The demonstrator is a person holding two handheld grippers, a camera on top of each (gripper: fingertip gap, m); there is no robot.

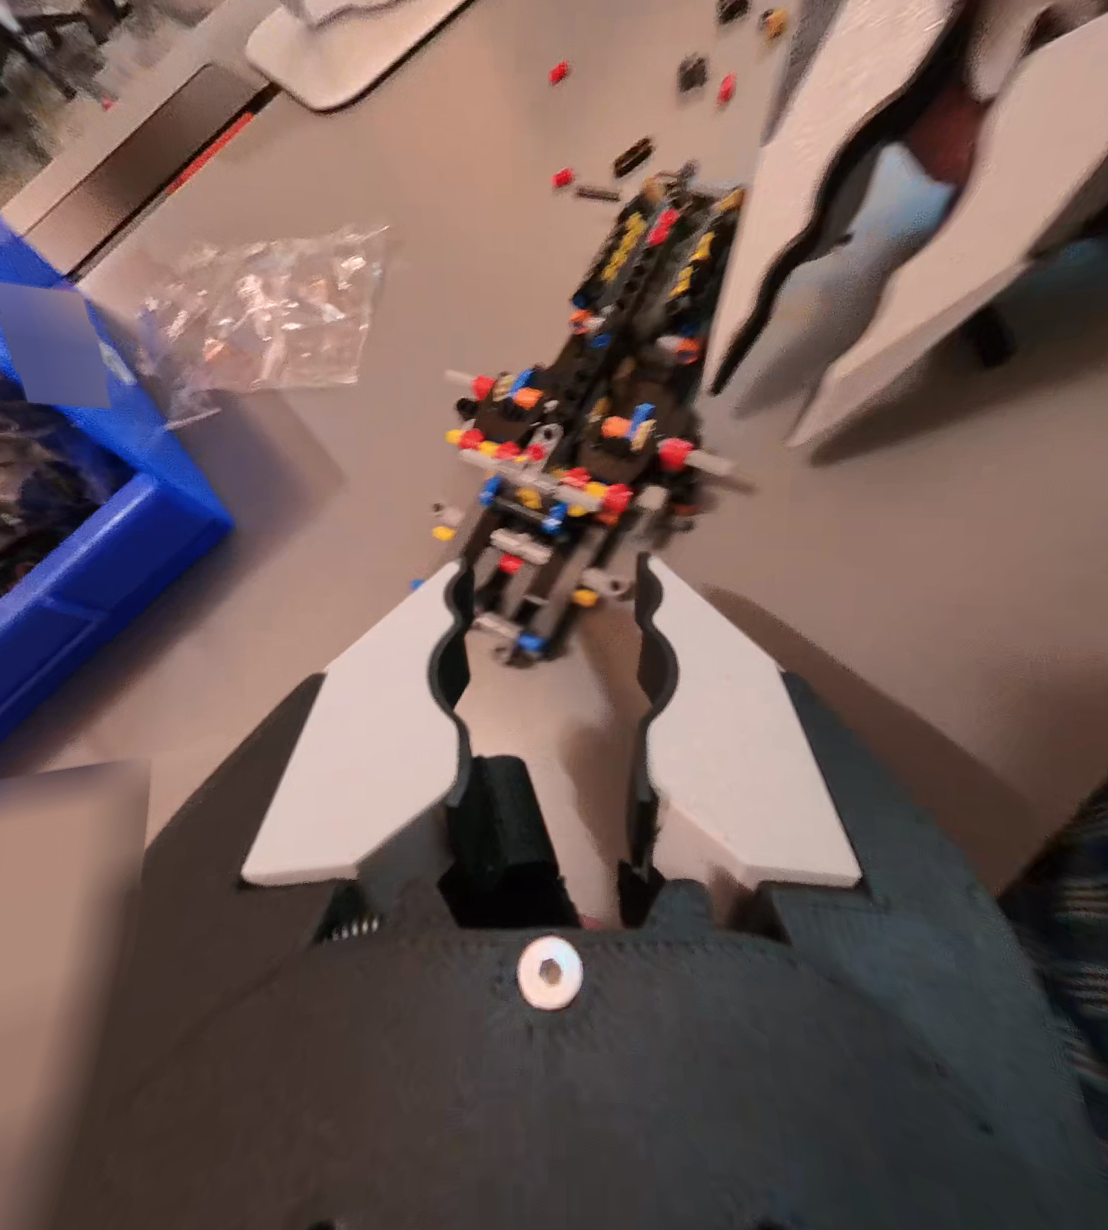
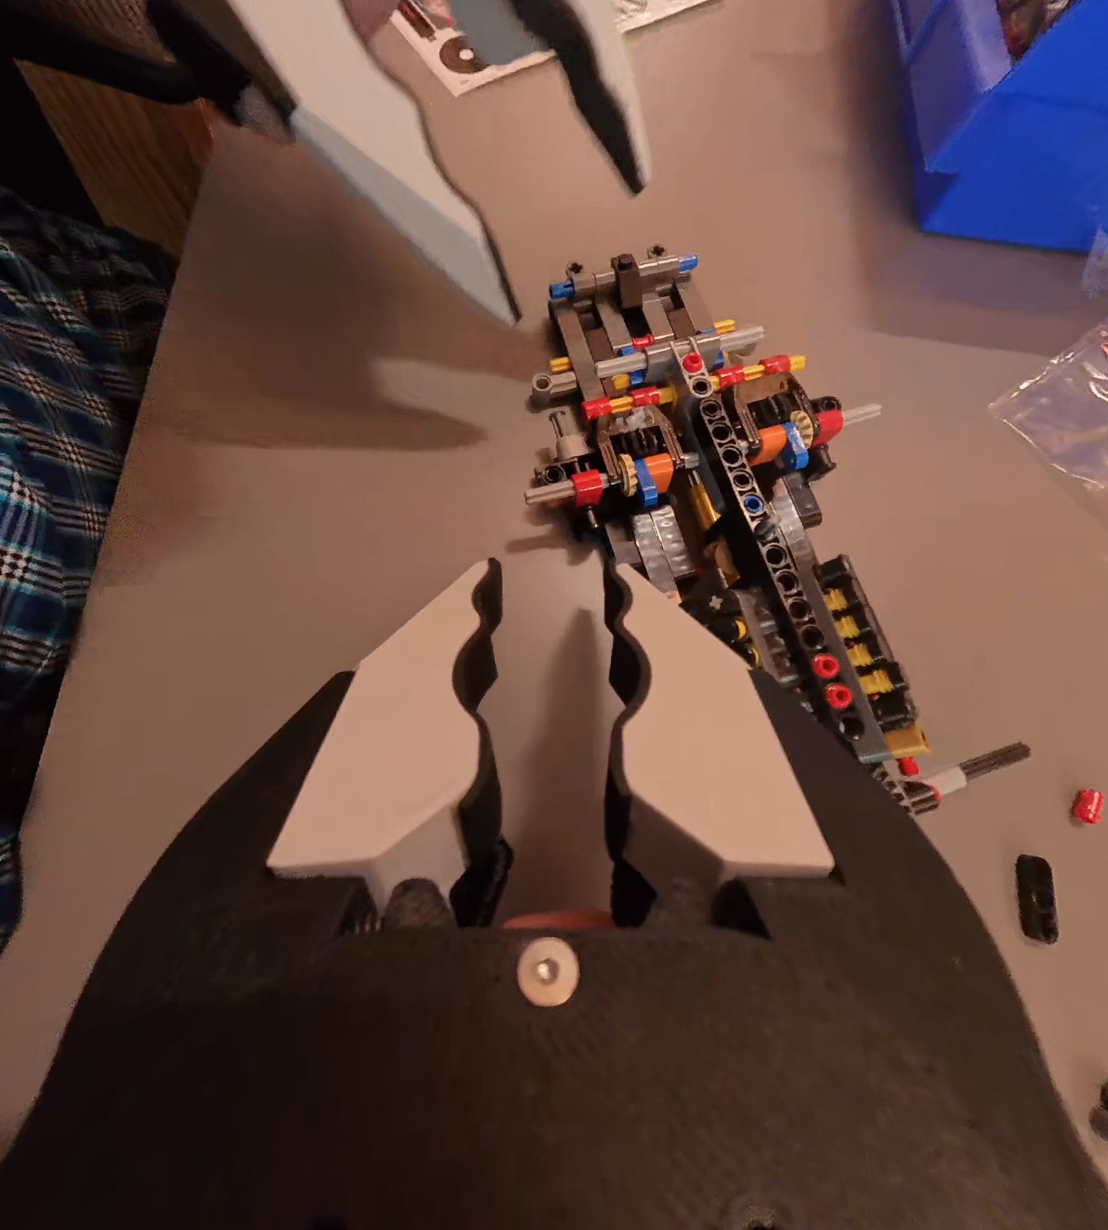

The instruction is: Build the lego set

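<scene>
Lego chassis [image 2: 704, 479] is the whole story, and both tools are converging on it from opposite ends. Start at the left gripper [image 1: 551, 586]: jaws spread apart, nothing between them, and the near end of the chassis sits right at the mouth, the narrow rail end poking into the gap between the tips, though I can't say whether either fingertip touches it. From that gripper the model's long axis runs straight ahead and slightly right. Now the right gripper [image 2: 551, 579]: jaws also apart and empty, a narrower gap, parked at the chassis's opposite end, with the model running away and off to the right of its right fingertip, so this one is beside the build, not straddling it. On that showing the left gripper is the better lined up; it needs only to push forward along the axis, while the right would have to shift sideways first. Further out from the chassis: loose red pins such as one [image 2: 1087, 807] and a short black beam [image 2: 1037, 898] lie near its right-gripper end, a clear plastic bag [image 1: 258, 319] lies to one side, and a blue bin [image 1: 72, 532] sits beyond that bag on the grey table [image 2: 338, 466].
</scene>
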